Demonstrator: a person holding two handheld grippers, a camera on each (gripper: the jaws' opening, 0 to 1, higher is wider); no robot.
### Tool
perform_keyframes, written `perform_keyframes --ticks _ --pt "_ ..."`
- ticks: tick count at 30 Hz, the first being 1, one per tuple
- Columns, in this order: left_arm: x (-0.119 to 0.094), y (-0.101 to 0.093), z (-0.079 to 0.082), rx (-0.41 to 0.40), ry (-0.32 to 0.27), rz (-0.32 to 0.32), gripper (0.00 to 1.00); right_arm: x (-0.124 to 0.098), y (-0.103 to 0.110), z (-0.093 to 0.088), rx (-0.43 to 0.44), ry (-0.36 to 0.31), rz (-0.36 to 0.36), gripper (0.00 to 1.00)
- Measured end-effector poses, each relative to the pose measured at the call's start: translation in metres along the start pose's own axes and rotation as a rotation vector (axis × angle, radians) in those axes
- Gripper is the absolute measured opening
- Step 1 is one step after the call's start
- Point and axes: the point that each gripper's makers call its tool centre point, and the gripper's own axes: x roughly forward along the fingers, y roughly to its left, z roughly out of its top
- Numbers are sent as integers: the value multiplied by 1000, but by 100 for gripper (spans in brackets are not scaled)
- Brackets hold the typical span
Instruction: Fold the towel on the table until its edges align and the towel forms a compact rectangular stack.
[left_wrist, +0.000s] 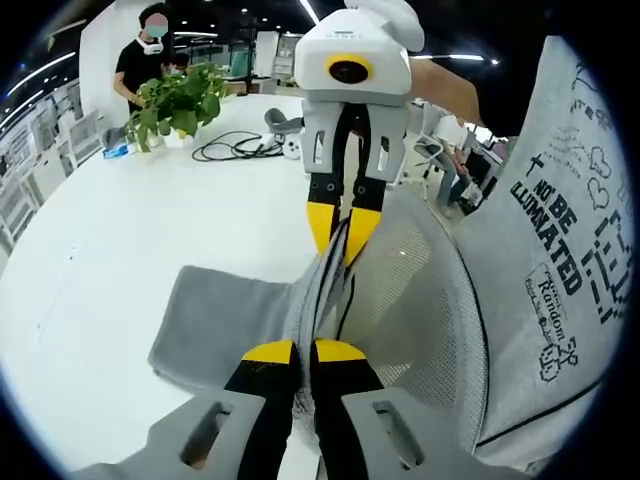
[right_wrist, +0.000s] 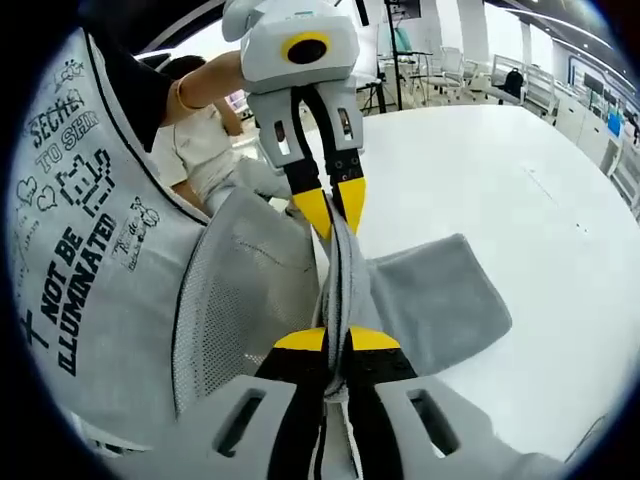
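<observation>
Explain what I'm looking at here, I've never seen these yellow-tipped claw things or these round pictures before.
Those claws are two handheld grippers that a person works, one in each hand. Each round picture comes from a camera riding on one gripper, looking along its jaws. In the left gripper view, the left gripper is shut on a grey towel, with the right gripper facing it, also pinching the cloth. The right gripper view shows the same from the other side. The towel is lifted between them, partly draped on a white table. A potted plant and cables sit farther back.

a: left gripper closed on raised edge of grey towel?
b: confirmed. right gripper opposite, yellow tips clamped on same edge. remainder of towel flat on white table.
</observation>
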Motion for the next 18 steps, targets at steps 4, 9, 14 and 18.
perform_keyframes --ticks 4,9,14,18 --pt "-1 12 3 -3 -2 -5 5 -3 -11 4 14 -13 11 5" --pt "1 23 6 -5 -7 -7 5 -5 -24 7 13 -12 42 5" --pt "4 40 7 -21 -12 -10 5 -6 -42 9 47 -26 66 5" --pt "9 57 8 -43 -27 -1 5 -5 -59 10 68 -37 83 5"
